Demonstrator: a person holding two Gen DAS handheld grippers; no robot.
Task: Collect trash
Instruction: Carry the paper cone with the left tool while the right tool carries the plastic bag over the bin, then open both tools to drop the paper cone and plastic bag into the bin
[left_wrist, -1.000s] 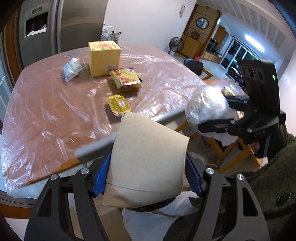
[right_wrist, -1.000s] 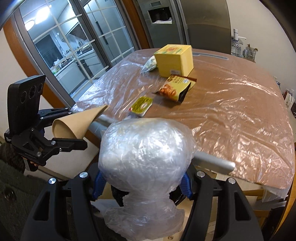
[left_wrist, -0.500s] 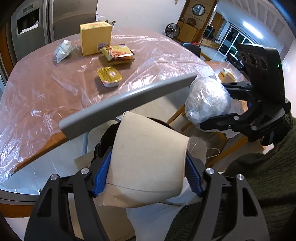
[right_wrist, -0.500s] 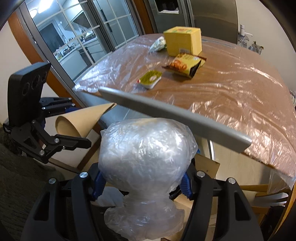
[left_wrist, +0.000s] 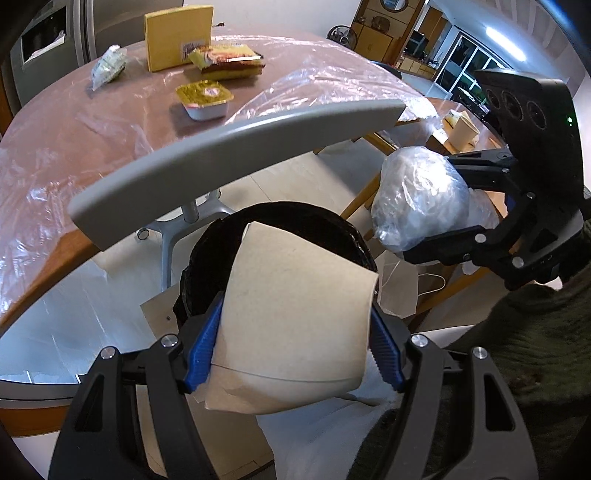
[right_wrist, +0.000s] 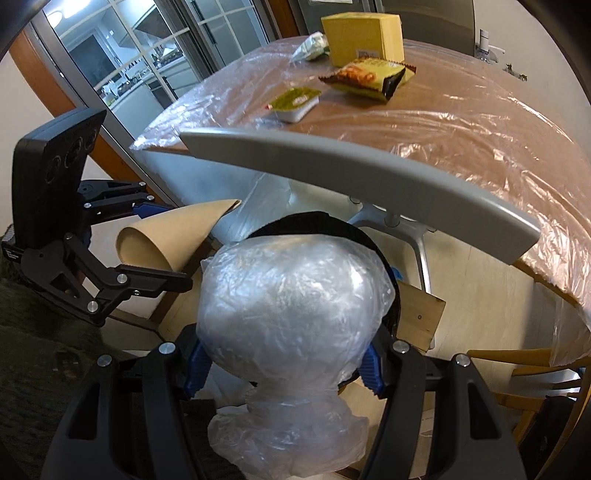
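My left gripper (left_wrist: 295, 343) is shut on a curled brown paper sheet (left_wrist: 295, 325), held just above a black-lined trash bin (left_wrist: 306, 225) on the floor. My right gripper (right_wrist: 284, 365) is shut on a crumpled clear plastic ball (right_wrist: 291, 306), hovering over the same bin (right_wrist: 321, 221). In the left wrist view the right gripper (left_wrist: 439, 221) with its plastic ball (left_wrist: 417, 199) hangs to the right of the bin. From the right wrist, the left gripper (right_wrist: 155, 243) and its brown paper (right_wrist: 173, 236) show at the left.
A grey chair back (left_wrist: 229, 162) arches between the bin and the plastic-covered table (left_wrist: 74, 140). On the table lie a yellow box (left_wrist: 177, 35), a snack bag (left_wrist: 229, 61), a small sealed tub (left_wrist: 205, 98) and a crumpled wrapper (left_wrist: 107, 66). Cardboard (right_wrist: 421, 317) lies by the bin.
Both grippers have sunk from table height to below the chair back, still gripping paper and plastic. The black bin has come into view beneath them.
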